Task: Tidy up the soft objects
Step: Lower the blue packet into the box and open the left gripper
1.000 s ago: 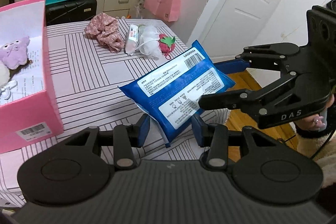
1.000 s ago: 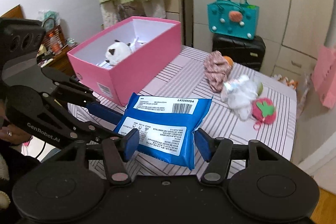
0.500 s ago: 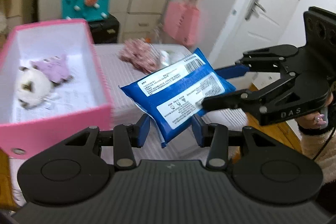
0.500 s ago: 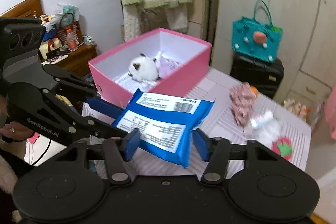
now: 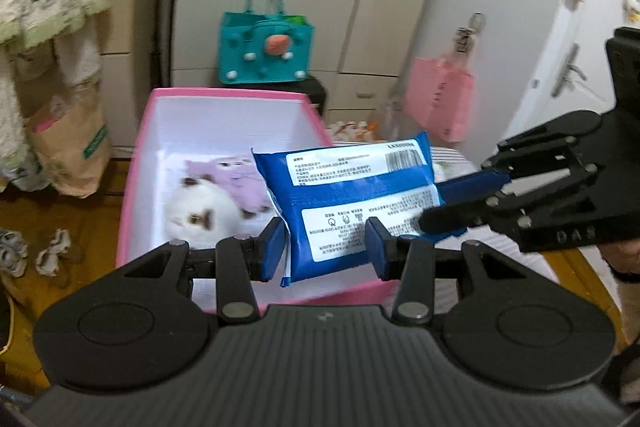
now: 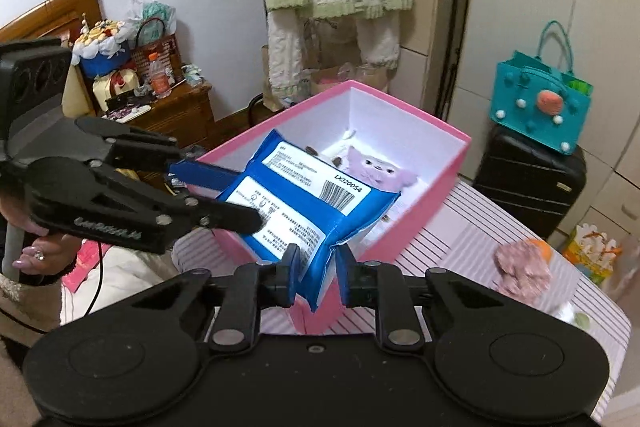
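A blue wet-wipe pack [image 5: 352, 195] hangs in the air over the near end of the open pink box [image 5: 132, 187], held from two sides. My left gripper [image 5: 325, 253] is shut on the pack's lower edge. My right gripper [image 6: 318, 275] has its jaws closing tight on a corner of the blue pack [image 6: 304, 203], and its pads press into it. Inside the pink box [image 6: 420, 211] lie a white plush toy [image 5: 200, 215] and a purple plush toy [image 6: 372, 167], partly hidden by the pack.
The box stands on a striped table [image 6: 460, 239] beside a pink fabric bundle [image 6: 522, 267]. Behind are a teal bag [image 6: 540, 107] on a black suitcase [image 6: 528, 183], wardrobes, hanging clothes and a cluttered wooden nightstand [image 6: 172, 111]. A hand [image 6: 28, 255] holds the left gripper.
Both grippers carried the blue pack from over the striped table across to above the pink box. The right gripper's jaws narrowed from loosely around the pack to pinching its corner.
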